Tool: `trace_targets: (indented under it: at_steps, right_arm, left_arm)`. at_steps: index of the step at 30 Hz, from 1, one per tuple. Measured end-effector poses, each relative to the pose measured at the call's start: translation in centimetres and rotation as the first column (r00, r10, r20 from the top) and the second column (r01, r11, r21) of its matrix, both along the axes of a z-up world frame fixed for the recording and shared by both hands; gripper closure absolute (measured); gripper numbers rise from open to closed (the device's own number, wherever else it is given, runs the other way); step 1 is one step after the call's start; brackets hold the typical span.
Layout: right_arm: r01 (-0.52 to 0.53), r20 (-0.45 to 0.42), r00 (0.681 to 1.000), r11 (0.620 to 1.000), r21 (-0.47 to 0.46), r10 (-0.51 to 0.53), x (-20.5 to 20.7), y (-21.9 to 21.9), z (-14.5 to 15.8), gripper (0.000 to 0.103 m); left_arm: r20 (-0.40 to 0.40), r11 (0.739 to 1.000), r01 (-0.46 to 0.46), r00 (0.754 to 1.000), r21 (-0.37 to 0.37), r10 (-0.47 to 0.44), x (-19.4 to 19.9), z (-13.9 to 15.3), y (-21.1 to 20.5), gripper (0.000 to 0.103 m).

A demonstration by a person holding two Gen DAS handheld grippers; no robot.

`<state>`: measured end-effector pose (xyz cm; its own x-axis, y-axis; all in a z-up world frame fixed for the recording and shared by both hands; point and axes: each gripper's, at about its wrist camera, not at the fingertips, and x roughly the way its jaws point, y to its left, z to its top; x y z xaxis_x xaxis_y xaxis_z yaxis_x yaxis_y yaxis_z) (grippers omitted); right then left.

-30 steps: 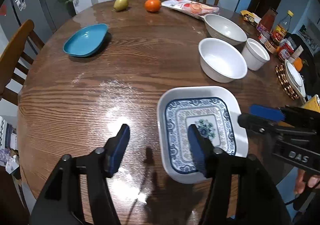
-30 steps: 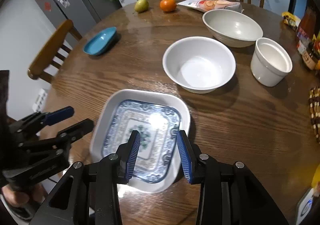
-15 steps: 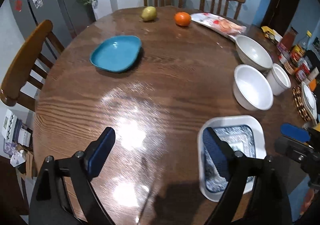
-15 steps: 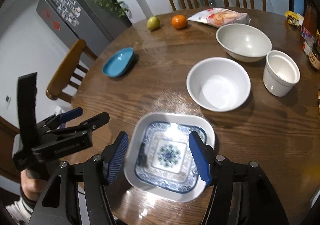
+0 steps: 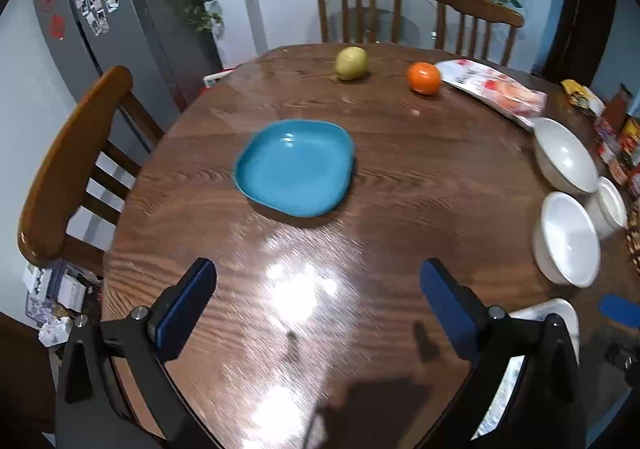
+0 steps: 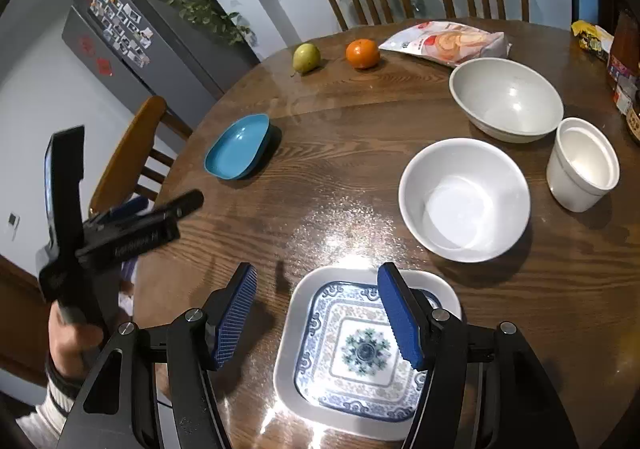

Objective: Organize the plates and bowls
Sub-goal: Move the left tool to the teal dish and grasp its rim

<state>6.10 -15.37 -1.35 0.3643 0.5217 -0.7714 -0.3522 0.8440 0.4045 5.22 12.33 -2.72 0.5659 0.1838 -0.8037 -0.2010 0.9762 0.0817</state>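
Observation:
A blue square plate (image 5: 294, 173) lies on the round wooden table (image 5: 400, 153), ahead of my left gripper (image 5: 316, 269). Its jaws are opening wide with nothing between them. Seen from the right wrist, the left gripper (image 6: 168, 201) hovers at the table's left edge, the blue plate (image 6: 238, 147) beyond it. My right gripper (image 6: 318, 273) stands open above a white square plate with a blue pattern (image 6: 352, 345), which lies flat on the table, pads clear of it. A white bowl (image 6: 464, 197), a larger pale bowl (image 6: 506, 101) and a white cup (image 6: 582, 165) stand to the right.
At the far side lie a pear (image 5: 352, 63), an orange (image 5: 423, 78) and a snack bag (image 5: 496, 93). Bottles and jars (image 6: 624, 61) crowd the right edge. Wooden chairs stand at the left (image 5: 68, 161) and behind (image 5: 360, 5). A hand (image 6: 74, 341) holds the left gripper.
My left gripper swung left, away from the patterned plate and towards the blue plate, and its jaws widened. The right gripper's jaws widened and it drew back and up from the patterned plate.

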Motion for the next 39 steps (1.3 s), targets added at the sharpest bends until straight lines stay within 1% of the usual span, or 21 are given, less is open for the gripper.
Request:
trace_targets:
  at_steps: [7,11,15,17,18,19,20,21,23,25,27,28,30,31,33,36,39]
  right_arm:
    - [0.028,-0.02,0.999,0.999,-0.016,-0.028,1.3,1.4,-0.7,0.039]
    - [0.039,-0.027,0.999,0.999,-0.026,-0.04,1.9,2.4,-1.0,0.039]
    - [0.04,-0.036,0.999,0.998,-0.044,-0.041,2.4,3.6,-1.5,0.039]
    - [0.038,-0.045,0.998,0.998,-0.051,-0.041,2.6,4.1,-1.8,0.039]
    - [0.039,-0.049,0.998,0.998,-0.053,-0.042,2.6,4.4,-1.9,0.039]
    - [0.04,-0.052,0.998,0.998,-0.055,-0.043,2.7,4.5,-2.0,0.039]
    - [0.041,-0.054,0.998,0.998,-0.058,-0.044,2.8,4.7,-2.1,0.039]
    - [0.041,-0.055,0.997,0.997,-0.061,-0.045,2.8,4.8,-2.1,0.039]
    - [0.041,-0.054,0.998,0.997,-0.071,-0.045,3.0,5.1,-2.1,0.039]
    - [0.039,-0.048,0.998,0.996,-0.086,-0.043,3.1,5.5,-2.0,0.039]
    - [0.038,-0.045,0.998,0.995,-0.094,-0.042,3.4,5.7,-1.9,0.039]
    - [0.037,-0.045,0.998,0.995,-0.097,-0.042,3.6,5.8,-1.9,0.039]
    - [0.035,-0.045,0.998,0.994,-0.099,-0.039,3.9,6.1,-1.9,0.039]
    - [0.032,-0.044,0.998,0.994,-0.102,-0.036,4.2,6.3,-1.9,0.039]
    - [0.027,-0.038,0.999,0.994,-0.104,-0.031,4.9,6.6,-2.0,0.039]
    - [0.028,-0.041,0.999,0.995,-0.098,-0.032,6.1,7.1,-2.2,0.039]
    - [0.028,-0.065,0.997,0.995,-0.094,-0.035,7.2,7.7,-3.1,0.039]
  left_arm:
    - [0.007,0.998,-0.056,0.998,-0.018,0.056,4.3,-0.8,4.8,0.001]
    - [-0.002,0.99,-0.14,0.99,-0.001,0.14,7.3,-2.2,8.3,0.003]
    - [-0.041,0.987,-0.153,0.988,-0.042,0.152,9.8,-4.1,10.4,0.006]
    - [-0.071,0.985,-0.162,0.985,-0.057,0.158,11.0,-5.2,11.4,0.012]
    - [-0.088,0.984,-0.163,0.984,-0.065,0.157,11.4,-5.7,11.8,0.017]
    - [-0.103,0.983,-0.17,0.981,-0.073,0.162,11.8,-6.2,12.2,0.026]
    - [-0.118,0.981,-0.178,0.979,-0.071,0.169,12.1,-6.6,12.5,0.03]
    - [-0.127,0.981,-0.179,0.977,-0.071,0.169,12.1,-6.8,12.3,0.037]
    - [-0.138,0.981,-0.178,0.976,-0.078,0.166,12.5,-7.1,12.7,0.044]
    - [-0.149,0.982,-0.171,0.976,-0.083,0.158,12.8,-7.4,12.9,0.061]
    - [-0.154,0.983,-0.155,0.978,-0.093,0.14,12.9,-7.5,12.9,0.068]
    - [-0.156,0.985,-0.147,0.979,-0.093,0.131,13.0,-7.5,12.8,0.075]
    - [-0.161,0.988,-0.122,0.981,-0.099,0.105,13.1,-7.3,12.4,0.085]
    - [-0.168,0.991,-0.096,0.983,-0.096,0.079,13.0,-7.1,11.9,0.088]
    - [-0.176,0.993,-0.05,0.984,-0.106,0.031,12.9,-7.2,11.1,0.091]
    - [-0.187,0.995,0.026,0.981,-0.101,-0.044,12.1,-7.1,9.2,0.091]
    - [-0.192,0.989,0.087,0.975,-0.12,-0.109,11.2,-7.2,7.7,0.091]
